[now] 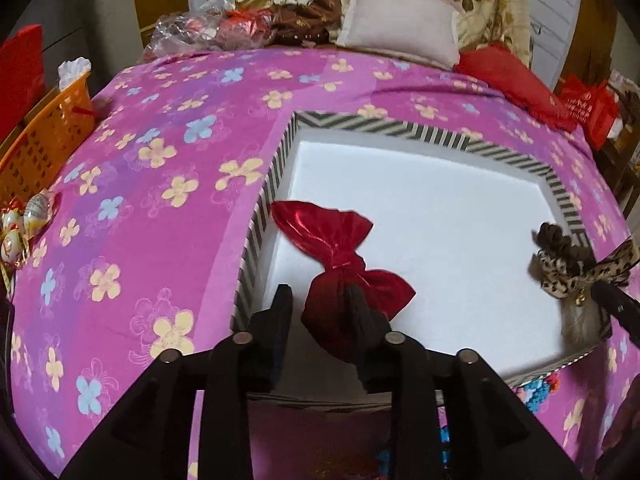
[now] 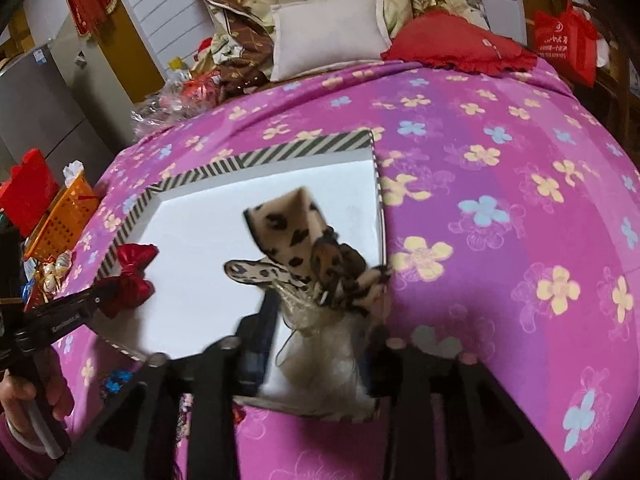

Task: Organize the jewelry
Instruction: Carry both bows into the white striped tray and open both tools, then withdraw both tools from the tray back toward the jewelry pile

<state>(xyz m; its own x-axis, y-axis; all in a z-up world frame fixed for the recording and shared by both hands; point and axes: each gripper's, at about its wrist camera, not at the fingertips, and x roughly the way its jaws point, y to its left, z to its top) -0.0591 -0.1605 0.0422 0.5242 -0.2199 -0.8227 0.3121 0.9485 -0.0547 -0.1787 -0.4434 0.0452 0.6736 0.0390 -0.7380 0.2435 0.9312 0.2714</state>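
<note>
Right wrist view — both claws [image 2: 320, 316] apart, leopard bow [image 2: 296, 248] loose between; red bag's [image 2: 564, 44] print unreadable.

Left gripper [image 1: 320, 300]: matte black throughout, with two tapered fingers [image 1: 282, 312] that narrow to blunt tips. Behind the fingers runs a black crossbar from which four angular black struts fan back toward the camera; each strut top carries a round, silver-grey metal stud [image 1: 243, 337].

Right gripper [image 2: 320, 344]: the same black build, blurred near the fingers, with a bluish patch on the inner face of its left finger [image 2: 256, 344] and four dull round studs [image 2: 230, 343] across the strut tops.

In the right wrist view, the left gripper's side shows small white lettering, illegible. The person's hand [image 2: 24, 396] at the near left emerges from a magenta sleeve [image 2: 16, 444].
</note>
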